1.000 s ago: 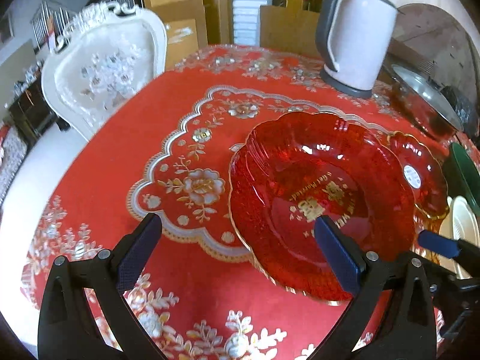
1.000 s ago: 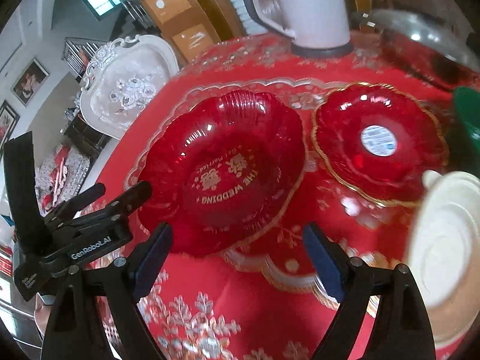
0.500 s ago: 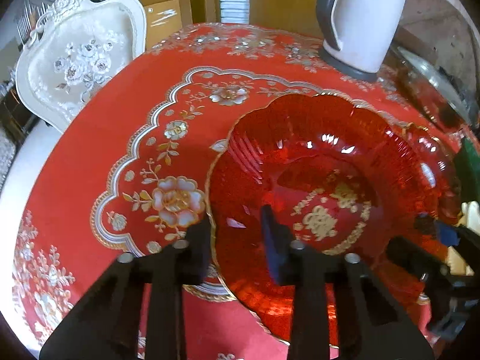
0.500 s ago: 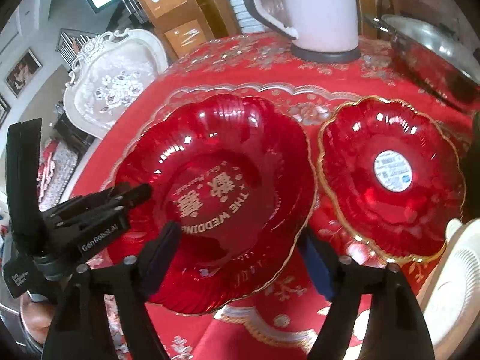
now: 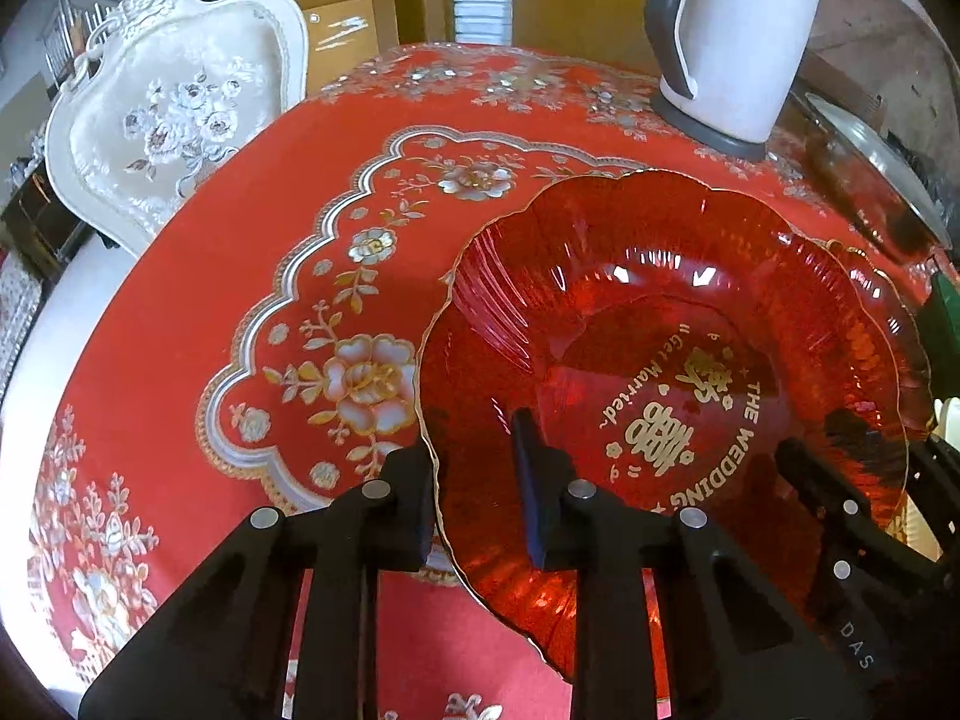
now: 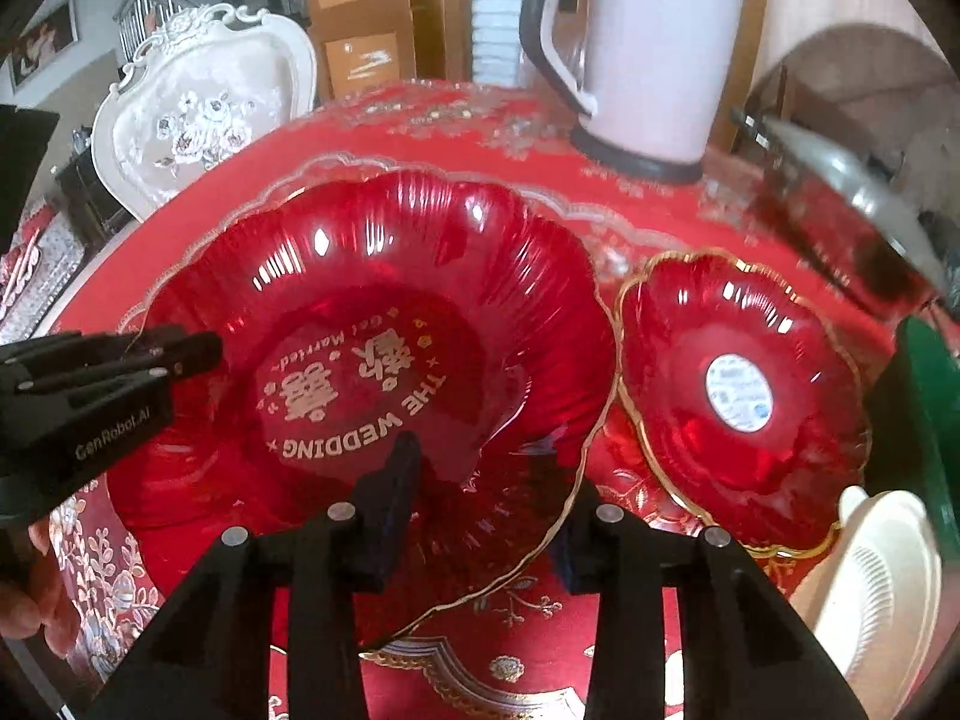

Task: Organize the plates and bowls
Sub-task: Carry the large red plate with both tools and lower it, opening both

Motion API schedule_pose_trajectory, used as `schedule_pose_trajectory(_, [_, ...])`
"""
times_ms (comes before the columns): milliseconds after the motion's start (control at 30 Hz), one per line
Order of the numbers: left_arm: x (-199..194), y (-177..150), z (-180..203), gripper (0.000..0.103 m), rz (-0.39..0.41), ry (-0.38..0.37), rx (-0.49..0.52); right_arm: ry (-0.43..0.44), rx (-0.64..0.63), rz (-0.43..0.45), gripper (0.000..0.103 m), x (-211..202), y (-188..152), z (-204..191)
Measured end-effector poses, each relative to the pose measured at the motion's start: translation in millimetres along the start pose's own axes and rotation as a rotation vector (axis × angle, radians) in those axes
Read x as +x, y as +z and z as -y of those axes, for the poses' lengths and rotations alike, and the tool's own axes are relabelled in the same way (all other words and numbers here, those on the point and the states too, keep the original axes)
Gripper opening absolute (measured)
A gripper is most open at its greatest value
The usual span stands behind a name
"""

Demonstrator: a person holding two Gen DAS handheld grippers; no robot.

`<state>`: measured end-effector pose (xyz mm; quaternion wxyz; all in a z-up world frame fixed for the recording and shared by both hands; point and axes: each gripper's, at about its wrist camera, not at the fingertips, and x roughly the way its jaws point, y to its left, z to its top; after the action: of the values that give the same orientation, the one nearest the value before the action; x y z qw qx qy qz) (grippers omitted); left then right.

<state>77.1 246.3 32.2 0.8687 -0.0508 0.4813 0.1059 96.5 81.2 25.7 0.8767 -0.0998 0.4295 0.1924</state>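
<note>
A large red glass plate (image 5: 660, 312) (image 6: 372, 324) with gold "THE WEDDING" lettering lies on the red tablecloth (image 5: 240, 240). My left gripper (image 5: 474, 498) is shut on its left rim, one finger inside the plate and one outside; in the right wrist view the left gripper (image 6: 150, 354) comes in from the left. My right gripper (image 6: 486, 522) straddles the near right rim; its jaws are closing with the rim between them, pads against the glass. A smaller red plate (image 6: 738, 390) with a gold edge and a white sticker sits just to the right.
A white kettle (image 5: 732, 42) stands at the back of the table, a lidded metal pot (image 6: 840, 210) at the back right. A cream plate (image 6: 882, 570) and a green dish (image 6: 936, 396) sit at the right edge. An ornate white chair (image 5: 174, 114) stands beyond the left edge.
Both grippers were wide open a second ago and have closed onto the large red plate's rim, the left first. Both have dropped closer to the plate.
</note>
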Motion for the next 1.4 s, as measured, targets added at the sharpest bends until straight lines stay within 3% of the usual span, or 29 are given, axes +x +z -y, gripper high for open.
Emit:
schedule_pose_trajectory(333, [-49, -27, -34, 0.022, 0.050, -0.010, -0.051, 0.021, -0.069, 0.052, 0.041, -39, -7, -31])
schedule_pose_trajectory(667, [-92, -91, -93, 0.022, 0.067, 0.056, -0.138, 0.135, -0.177, 0.053, 0.041, -60, -36, -75])
schedule_pose_trajectory(1000, [-82, -133, -115, 0.022, 0.046, 0.091, -0.217, 0.174, -0.248, -0.027, 0.042, -36, -64, -110])
schedule_pose_trajectory(1400, [-75, -141, -112, 0.022, 0.075, 0.106, -0.230, 0.188, -0.231, -0.057, 0.042, -31, -75, -110])
